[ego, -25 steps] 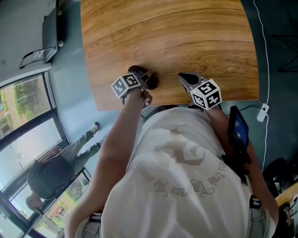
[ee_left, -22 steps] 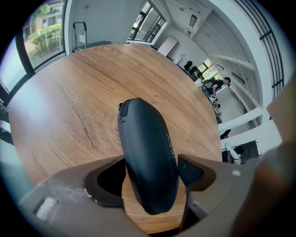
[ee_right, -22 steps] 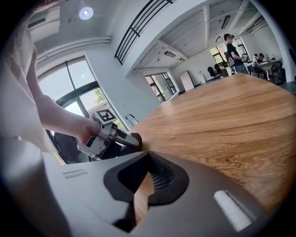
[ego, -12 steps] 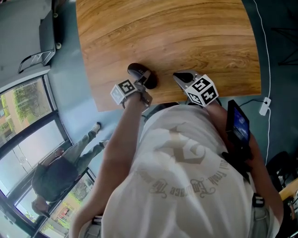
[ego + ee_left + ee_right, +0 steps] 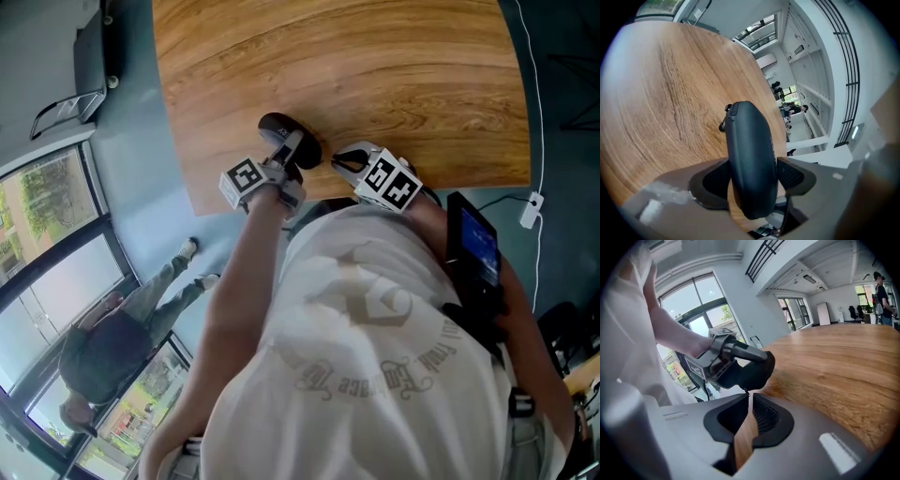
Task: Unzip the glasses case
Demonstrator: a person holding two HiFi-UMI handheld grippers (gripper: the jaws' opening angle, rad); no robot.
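The black glasses case [image 5: 279,129] hangs over the near edge of the wooden table [image 5: 375,66], and my left gripper [image 5: 292,155] is shut on it. In the left gripper view the case [image 5: 750,154] stands on edge, pressed between both pads. Those jaws have just been closing on it. Its zipper pull [image 5: 724,123] dangles at the far end. My right gripper [image 5: 336,159] is just right of the case, jaws shut. In the right gripper view its tips [image 5: 749,397] meet right at the zipper pull [image 5: 746,392] under the case [image 5: 750,371]. I cannot see whether the pull is pinched.
A white cable with a plug [image 5: 532,211] runs down the table's right side. A black phone [image 5: 476,248] is strapped near the person's right arm. Another person [image 5: 122,347] is on the floor at lower left, and a dark chair [image 5: 94,56] stands at upper left.
The left gripper has tilted and raised the case off the tabletop. The right gripper has moved left, up to the case's end.
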